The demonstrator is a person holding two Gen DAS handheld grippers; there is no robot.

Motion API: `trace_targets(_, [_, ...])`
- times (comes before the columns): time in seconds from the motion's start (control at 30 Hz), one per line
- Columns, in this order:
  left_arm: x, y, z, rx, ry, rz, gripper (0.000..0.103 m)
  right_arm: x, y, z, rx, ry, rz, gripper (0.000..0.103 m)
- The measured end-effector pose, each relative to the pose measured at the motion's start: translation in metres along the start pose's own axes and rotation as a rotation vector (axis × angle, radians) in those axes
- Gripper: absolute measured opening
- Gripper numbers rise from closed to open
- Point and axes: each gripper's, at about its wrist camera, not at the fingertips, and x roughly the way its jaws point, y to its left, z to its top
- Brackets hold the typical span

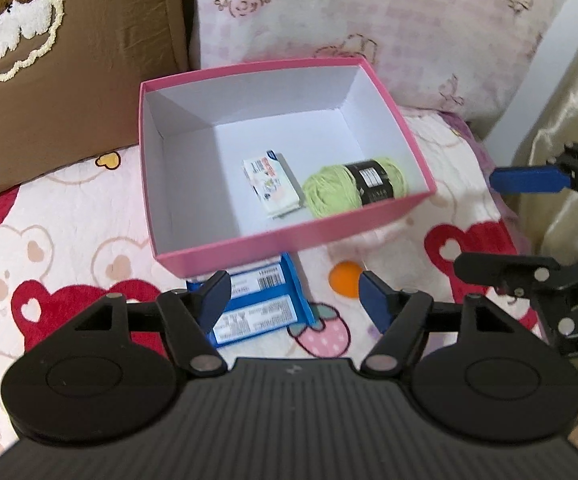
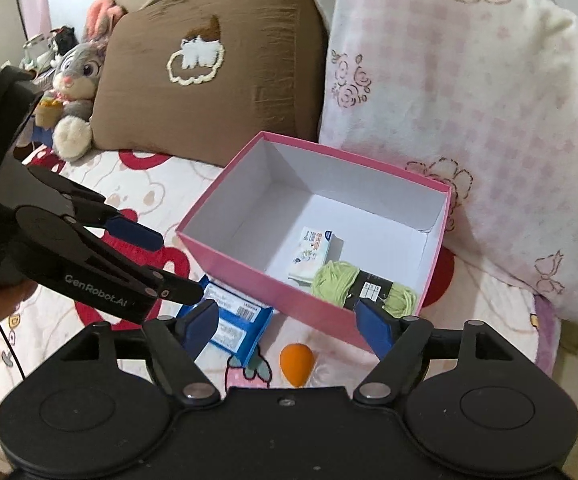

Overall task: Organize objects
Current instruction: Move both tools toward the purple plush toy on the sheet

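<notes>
A bed covered with a pink-and-white blanket of red hearts and bears carries everything. At its head edge lean a brown pillow with a stitched white cloud and, beside it, a pink checked pillow printed with roses; a grey plush rabbit sits past the brown pillow toward the far left. A pink box with a white inside stands open on the blanket just in front of the two pillows. Inside it, toward its near wall, a ball of light green yarn with a black band lies on its side, touching or almost touching a small white printed packet to its left. Outside the box, against its near wall, a blue carton with white barcode labels lies flat, partly tucked under the box's edge. An orange egg-shaped sponge rests on the blanket just right of the carton. The left gripper hovers above the carton, its jaws spread with nothing between them. The right gripper hangs over the sponge and the box's near wall, jaws likewise spread and empty.
</notes>
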Motion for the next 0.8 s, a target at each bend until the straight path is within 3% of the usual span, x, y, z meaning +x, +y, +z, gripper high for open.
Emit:
trace_targets(0.47, [-0.025, -0.02, -0.04, 0.03, 0.026, -0.045, 0.077, -0.052, 0.024, -0.037, -0.075, 0.032, 0.049, 0.083])
trace_targets(0.8, [-0.027, -0.042, -0.072, 0.053, 0.059, -0.061, 0.083, -0.068, 0.028, -0.077, -0.107, 0.051, 0.086, 0.089])
